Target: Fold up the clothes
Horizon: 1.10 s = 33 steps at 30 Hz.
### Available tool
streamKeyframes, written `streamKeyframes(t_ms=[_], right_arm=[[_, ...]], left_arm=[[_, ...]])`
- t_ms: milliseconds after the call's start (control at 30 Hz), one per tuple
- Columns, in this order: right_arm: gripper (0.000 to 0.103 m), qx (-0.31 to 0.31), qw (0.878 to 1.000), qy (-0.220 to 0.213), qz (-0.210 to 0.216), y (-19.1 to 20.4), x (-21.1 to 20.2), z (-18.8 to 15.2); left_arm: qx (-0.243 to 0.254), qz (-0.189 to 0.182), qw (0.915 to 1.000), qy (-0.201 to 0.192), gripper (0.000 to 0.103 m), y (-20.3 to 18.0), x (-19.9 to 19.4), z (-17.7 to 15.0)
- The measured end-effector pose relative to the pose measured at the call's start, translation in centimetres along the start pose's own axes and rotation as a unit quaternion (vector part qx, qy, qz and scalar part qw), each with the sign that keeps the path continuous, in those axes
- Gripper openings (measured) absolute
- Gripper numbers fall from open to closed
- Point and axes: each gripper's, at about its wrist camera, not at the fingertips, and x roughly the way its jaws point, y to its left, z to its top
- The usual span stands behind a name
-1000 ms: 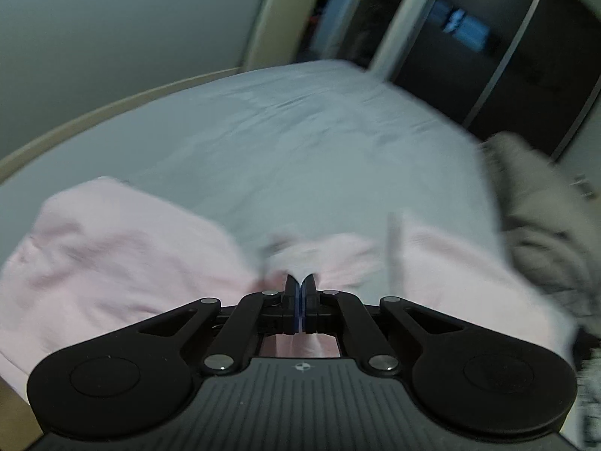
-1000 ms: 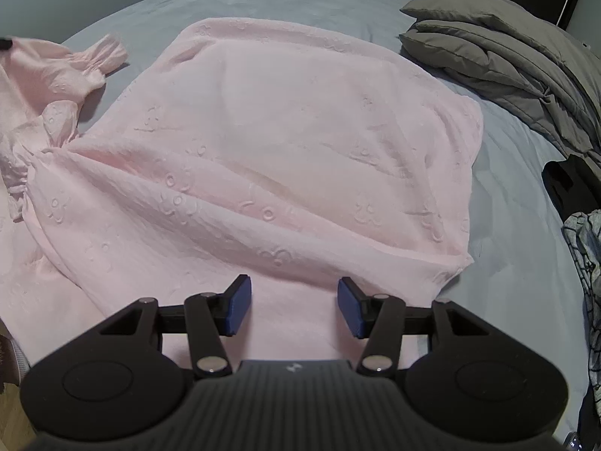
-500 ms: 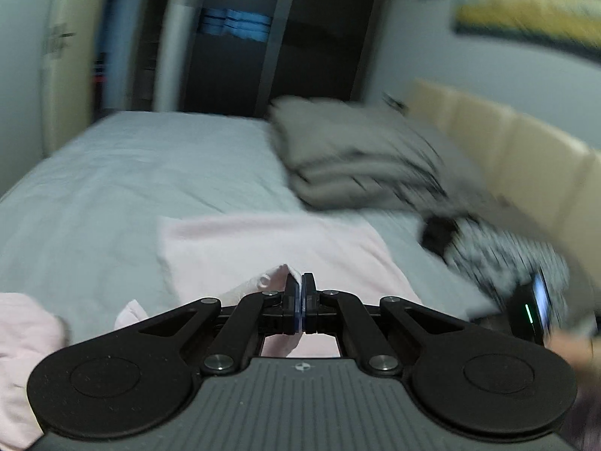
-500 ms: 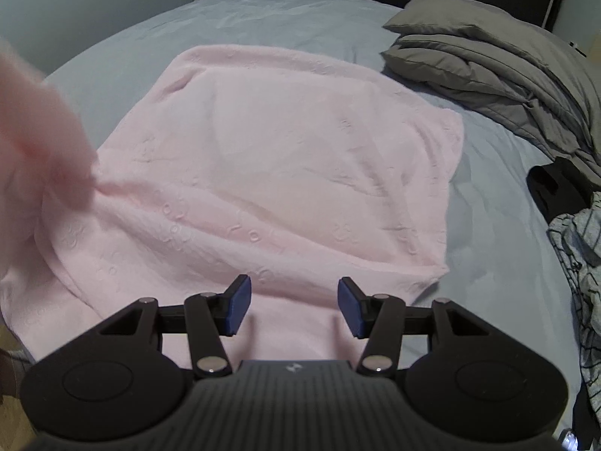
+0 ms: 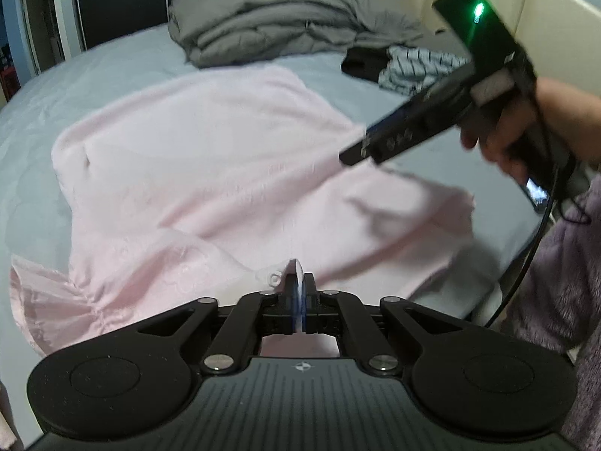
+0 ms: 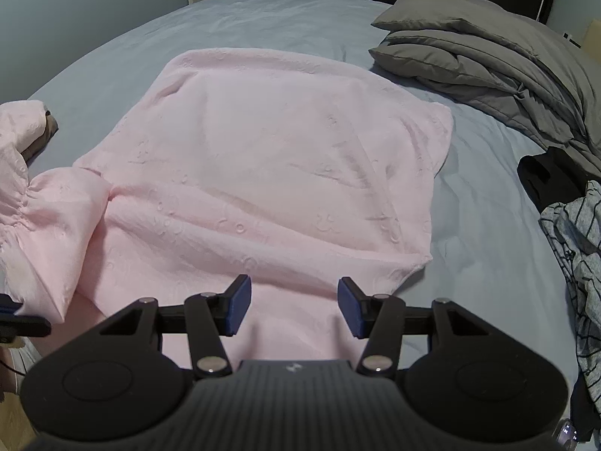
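Pink garment (image 5: 210, 158) fabric is pinched in the left claw (image 5: 298, 293), which has swung across the bed (image 5: 94, 71) toward the person's other hand (image 5: 503, 139), so a fold looks underway. From the right wrist, one garment lies spread on the bed with its sleeve (image 6: 56, 203) now drawn inward; the right claw (image 6: 291, 306) hovers spread and empty, beside one grey duvet (image 6: 488, 56) and two other clothes.

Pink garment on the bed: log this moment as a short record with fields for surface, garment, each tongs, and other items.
surface: grey-sheeted bed
garment: pink garment spread over the bed, sleeve bunched at its left side
left tongs: shut on a thin edge of the pink garment
right tongs: open, above the near hem, nothing between them
other items: folded grey duvet, black item, striped cloth at right
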Motion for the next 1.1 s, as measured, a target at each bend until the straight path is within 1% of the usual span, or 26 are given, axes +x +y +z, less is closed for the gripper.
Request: streamKeyframes(t_ms=[33, 67, 100, 133, 200, 233, 267, 333, 367, 433, 467, 533, 600, 700, 733, 800, 833, 867, 900, 933, 967, 1033, 1100], right_arm=[[0.055, -0.001, 1.000, 0.001, 0.001, 0.0, 0.0, 0.0], [0.055, -0.002, 1.000, 0.002, 0.001, 0.0, 0.0, -0.1], [0.055, -0.003, 1.000, 0.003, 0.002, 0.1, 0.1, -0.1], [0.055, -0.004, 1.000, 0.003, 0.002, 0.1, 0.1, -0.2], [0.055, -0.005, 1.000, 0.004, 0.004, 0.2, 0.1, -0.2], [0.055, -0.006, 1.000, 0.004, 0.005, 0.3, 0.1, -0.2], [0.055, -0.007, 1.000, 0.003, 0.006, 0.3, 0.1, -0.2], [0.055, -0.009, 1.000, 0.003, 0.007, 0.5, 0.1, -0.2], [0.055, -0.011, 1.000, 0.004, 0.008, 0.6, 0.1, -0.2], [0.055, -0.013, 1.000, 0.004, 0.009, 0.8, 0.2, -0.2], [0.055, -0.014, 1.000, 0.004, 0.010, 0.9, 0.2, -0.2], [0.055, -0.017, 1.000, 0.004, 0.011, 1.1, 0.1, -0.2], [0.055, -0.020, 1.000, 0.003, 0.013, 1.3, 0.0, -0.2], [0.055, -0.023, 1.000, 0.003, 0.013, 1.4, 0.0, -0.2], [0.055, -0.024, 1.000, 0.004, 0.013, 1.5, 0.0, -0.2], [0.055, -0.026, 1.000, 0.005, 0.013, 1.7, 0.1, -0.3], [0.055, -0.028, 1.000, 0.006, 0.014, 1.8, 0.1, -0.3], [0.055, -0.030, 0.999, 0.007, 0.014, 2.0, 0.1, -0.3], [0.055, -0.032, 0.999, 0.007, 0.015, 2.1, 0.1, -0.2], [0.055, -0.034, 0.999, 0.006, 0.015, 2.2, 0.1, -0.2], [0.055, -0.036, 0.999, 0.005, 0.015, 2.3, 0.0, -0.2], [0.055, -0.041, 0.999, 0.002, 0.015, 2.4, -0.2, -0.2], [0.056, -0.046, 0.999, 0.000, 0.013, 2.5, -0.3, -0.3]], left_arm=[[-0.001, -0.001, 1.0000, 0.005, 0.001, 0.0, 0.0, -0.2], [-0.004, 0.000, 1.0000, 0.008, 0.007, 0.0, -0.2, -0.3], [-0.008, -0.003, 0.9999, 0.006, 0.017, 0.1, -0.8, -0.4], [-0.012, -0.005, 0.9999, 0.000, 0.023, 0.3, -1.3, -0.3], [-0.021, -0.002, 0.9994, -0.027, 0.047, 0.8, -2.6, -0.2], [-0.024, 0.004, 0.9988, -0.041, 0.050, 1.1, -3.3, -0.1], [-0.028, 0.018, 0.9978, -0.058, 0.050, 1.6, -4.2, 0.0], [-0.045, 0.054, 0.9945, -0.077, 0.051, 2.8, -5.4, 0.1], [-0.064, 0.076, 0.9913, -0.087, 0.051, 3.7, -6.1, 0.1], [-0.099, 0.098, 0.9851, -0.100, 0.052, 5.4, -7.1, -0.1], [-0.114, 0.108, 0.9821, -0.104, 0.054, 6.2, -7.5, -0.3], [-0.142, 0.137, 0.9750, -0.101, 0.057, 7.6, -8.0, -0.8], [-0.162, 0.159, 0.9706, -0.082, 0.059, 8.7, -7.8, -1.5], [-0.195, 0.178, 0.9630, -0.054, 0.062, 10.3, -6.8, -2.6], [-0.211, 0.169, 0.9618, -0.045, 0.063, 10.9, -6.4, -3.0], [-0.244, 0.143, 0.9588, -0.027, 0.063, 12.1, -5.4, -3.6], [-0.258, 0.135, 0.9564, -0.022, 0.063, 12.5, -4.8, -3.9], [-0.270, 0.130, 0.9538, -0.017, 0.056, 12.9, -4.3, -4.0], [-0.278, 0.125, 0.9523, -0.016, 0.034, 13.2, -3.8, -4.1], [-0.278, 0.122, 0.9527, -0.018, 0.021, 13.2, -3.7, -4.0], [-0.276, 0.119, 0.9534, -0.020, 0.012, 13.2, -3.8, -3.8], [-0.270, 0.111, 0.9560, -0.030, 0.006, 12.9, -4.2, -3.3], [-0.262, 0.094, 0.9594, -0.047, 0.003, 12.0, -4.9, -2.6]])
